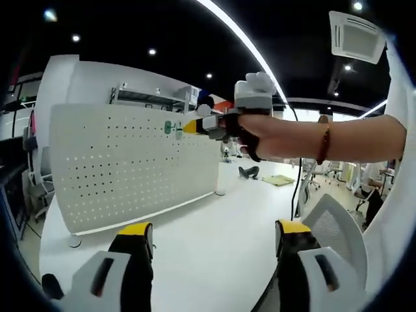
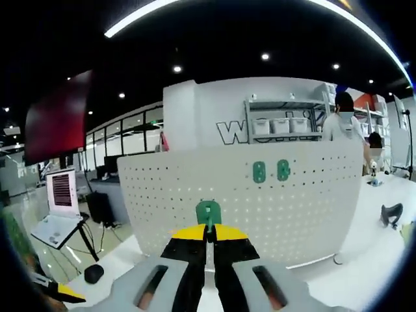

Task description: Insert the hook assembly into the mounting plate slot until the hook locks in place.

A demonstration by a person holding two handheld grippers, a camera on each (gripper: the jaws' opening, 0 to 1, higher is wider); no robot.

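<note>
A white perforated mounting plate (image 1: pixel 130 166) (image 2: pixel 260 201) stands upright on the white table. Two green hooks (image 2: pixel 270 171) hang on its upper part, also seen as green hooks (image 1: pixel 171 127) in the left gripper view. My right gripper (image 2: pixel 208 229) is shut on a green hook assembly (image 2: pixel 208 212), held in front of the plate and apart from it. In the left gripper view that right gripper (image 1: pixel 195 125) comes in from the right in a person's hand, its yellow tips close to the plate's top right. My left gripper (image 1: pixel 214 237) stands open over the table with nothing between its fingers.
The white table (image 1: pixel 214 221) ends in a curved edge near a grey mesh chair (image 1: pixel 338 227). A laptop on a stand (image 2: pixel 58 208) and a black mouse (image 2: pixel 94 273) sit at the left. A person (image 2: pixel 341 117) stands behind the plate by white shelving (image 2: pixel 283 120).
</note>
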